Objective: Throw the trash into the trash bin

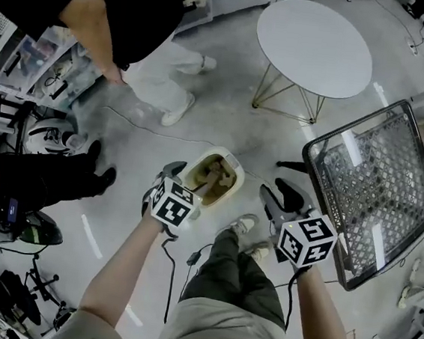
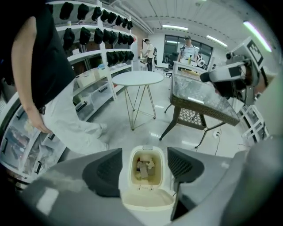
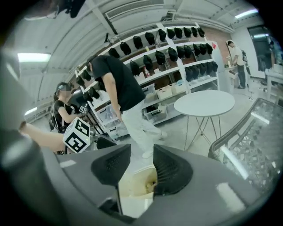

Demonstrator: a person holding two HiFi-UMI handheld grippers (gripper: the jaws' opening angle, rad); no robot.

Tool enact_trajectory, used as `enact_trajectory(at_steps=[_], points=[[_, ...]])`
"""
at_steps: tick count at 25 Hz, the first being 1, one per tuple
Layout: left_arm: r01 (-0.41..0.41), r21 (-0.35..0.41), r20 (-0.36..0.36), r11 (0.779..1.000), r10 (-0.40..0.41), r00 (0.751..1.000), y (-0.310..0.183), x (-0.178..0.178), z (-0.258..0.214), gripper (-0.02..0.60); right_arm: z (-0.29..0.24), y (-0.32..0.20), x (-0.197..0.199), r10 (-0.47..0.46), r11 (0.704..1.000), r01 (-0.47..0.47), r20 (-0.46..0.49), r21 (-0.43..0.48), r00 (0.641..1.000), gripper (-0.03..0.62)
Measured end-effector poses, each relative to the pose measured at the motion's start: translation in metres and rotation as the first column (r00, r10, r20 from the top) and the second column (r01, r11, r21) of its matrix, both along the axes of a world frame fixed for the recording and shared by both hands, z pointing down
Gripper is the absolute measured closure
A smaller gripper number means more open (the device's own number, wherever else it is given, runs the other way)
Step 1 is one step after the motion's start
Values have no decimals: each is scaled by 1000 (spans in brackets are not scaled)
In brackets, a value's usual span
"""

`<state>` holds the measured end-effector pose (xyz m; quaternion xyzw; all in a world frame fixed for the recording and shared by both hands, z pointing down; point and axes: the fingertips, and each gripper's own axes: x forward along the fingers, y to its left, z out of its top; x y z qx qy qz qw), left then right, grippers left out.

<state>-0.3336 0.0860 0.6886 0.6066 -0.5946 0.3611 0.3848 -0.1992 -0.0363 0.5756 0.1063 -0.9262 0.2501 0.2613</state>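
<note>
1. Trash bin [image 1: 213,174], head view: stands on the floor just ahead of the person's shoe, trash [image 1: 214,179] lying inside. Left gripper [image 1: 184,183] hangs over its near-left rim; right gripper [image 1: 283,196] is off to the bin's right, apart from it.
2. Left gripper view: jaws wide apart, nothing between them. Bin sits straight below in the gap, lid [image 2: 148,201] flipped open.
3. Right gripper view: jaws apart, empty. Bin interior shows through the gap, round table [image 3: 204,103] beyond.
</note>
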Motion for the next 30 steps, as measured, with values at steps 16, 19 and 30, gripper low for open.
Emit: enact_trajectory(at_steps=[16,19,30], points=[[-186,378,70,907,173,982,-109,86,-234,348,-193,-54,102,189,954,-230,212,192,959,430],[-231,431,96,872,210,973,-122,107,-268,360,-220,-59,127,226,933,-282,245,222,943,431],[-380,616,167,690,357,919,-152,213,-387,413,-314,-49,227,338,837,-453,360,307,870,451]])
